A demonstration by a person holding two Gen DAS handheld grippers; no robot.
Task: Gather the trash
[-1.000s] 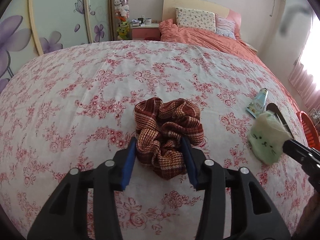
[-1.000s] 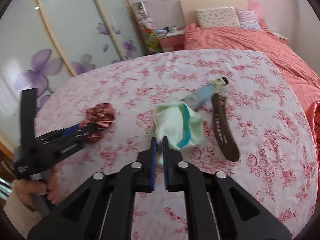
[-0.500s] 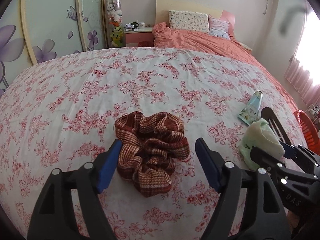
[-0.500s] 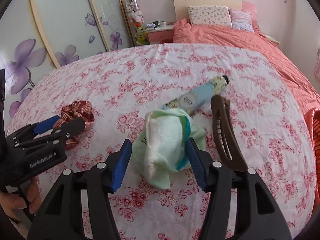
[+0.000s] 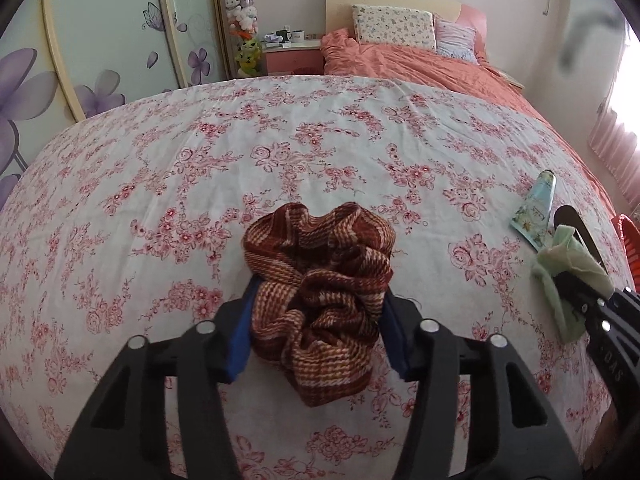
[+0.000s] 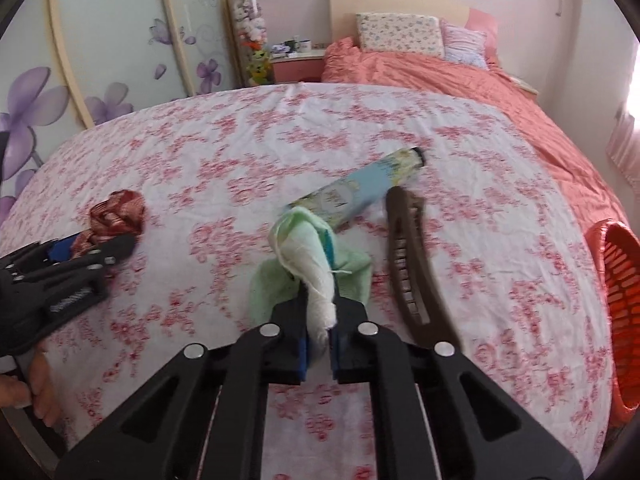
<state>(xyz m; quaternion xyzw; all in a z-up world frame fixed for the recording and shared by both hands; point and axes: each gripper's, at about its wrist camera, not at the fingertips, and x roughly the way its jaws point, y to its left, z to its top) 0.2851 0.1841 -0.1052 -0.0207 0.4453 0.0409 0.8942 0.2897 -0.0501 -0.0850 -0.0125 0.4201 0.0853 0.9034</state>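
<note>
**A:** Where do we have our hands on the floral bed [image 5: 192,184]?

**B:** Our left gripper [image 5: 316,332] sits at the near edge, its jaws having just been closing around the brown plaid scrunchie [image 5: 320,292]. The blue pads [image 5: 240,340] now press its two sides. Our right gripper [image 6: 320,340] has also just been closing, and its jaws stand almost together, pinching a fold of the pale green cloth [image 6: 308,264].

**A:** Why one item in each?

**B:** We judge it saves a trip: both could go to the bin together. The orange basket [image 6: 616,280] stands off the bed's right edge, nearest our right gripper.

**A:** What remains on the bed?

**B:** A light blue tube [image 6: 360,188] lies just beyond the cloth, and a long brown hair clip [image 6: 408,264] lies to its right, close beside our right gripper. Both are untouched. The cloth looks bunched, so a loose corner may trail as we lift.
</note>
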